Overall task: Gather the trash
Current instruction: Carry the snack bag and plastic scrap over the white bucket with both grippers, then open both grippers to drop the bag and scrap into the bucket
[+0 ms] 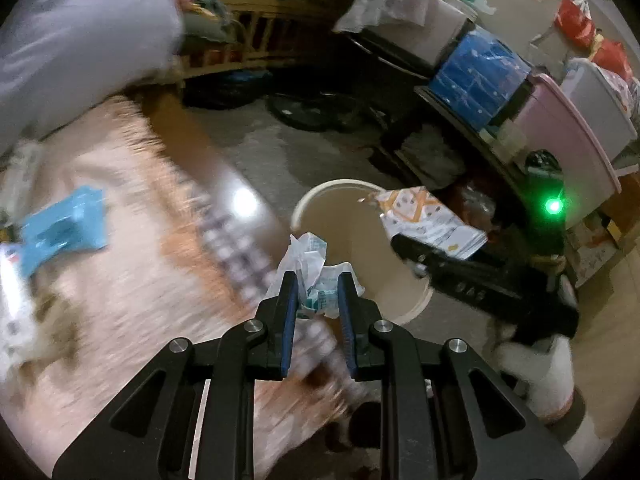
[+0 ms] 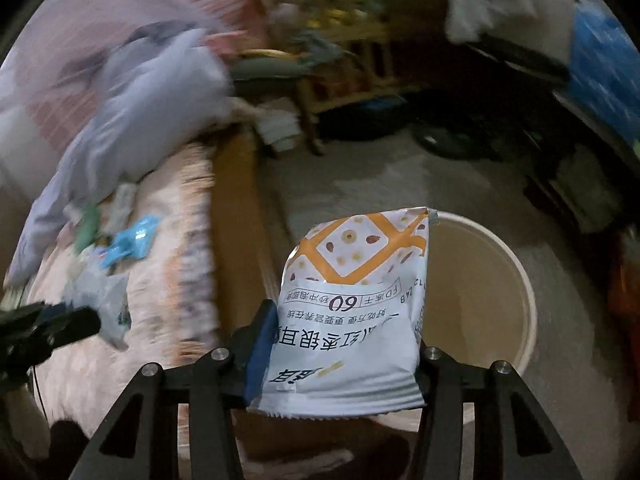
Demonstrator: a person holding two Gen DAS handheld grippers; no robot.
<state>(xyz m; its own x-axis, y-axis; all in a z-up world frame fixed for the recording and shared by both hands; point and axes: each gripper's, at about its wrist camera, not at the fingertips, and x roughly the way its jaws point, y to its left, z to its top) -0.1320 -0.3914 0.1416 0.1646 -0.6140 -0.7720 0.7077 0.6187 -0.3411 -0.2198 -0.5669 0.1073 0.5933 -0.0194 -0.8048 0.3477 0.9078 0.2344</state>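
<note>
Both grippers loaded, over the bin.

Left to right: blue wrapper point(image 1: 64, 232) lies on the bed point(image 1: 120, 300) at 9 o'clock, uncollected. Left gripper point(image 1: 318, 288) is clenched on a crumpled white wrapper point(image 1: 310, 264), the wad poking up past the fingertips toward 12 o'clock, at the near rim of the beige bin point(image 1: 340, 188). Right gripper point(image 2: 340, 344) is clamped on the snack packet point(image 2: 360, 300), long axis running 6 to 12 o'clock, top edge overhanging the bin point(image 2: 516, 280), which sits at 2 o'clock of the jaws. Judgement: bin mouth lies just ahead and below both; the right packet looks nearer the centre, so it is likely the first to drop.
</note>
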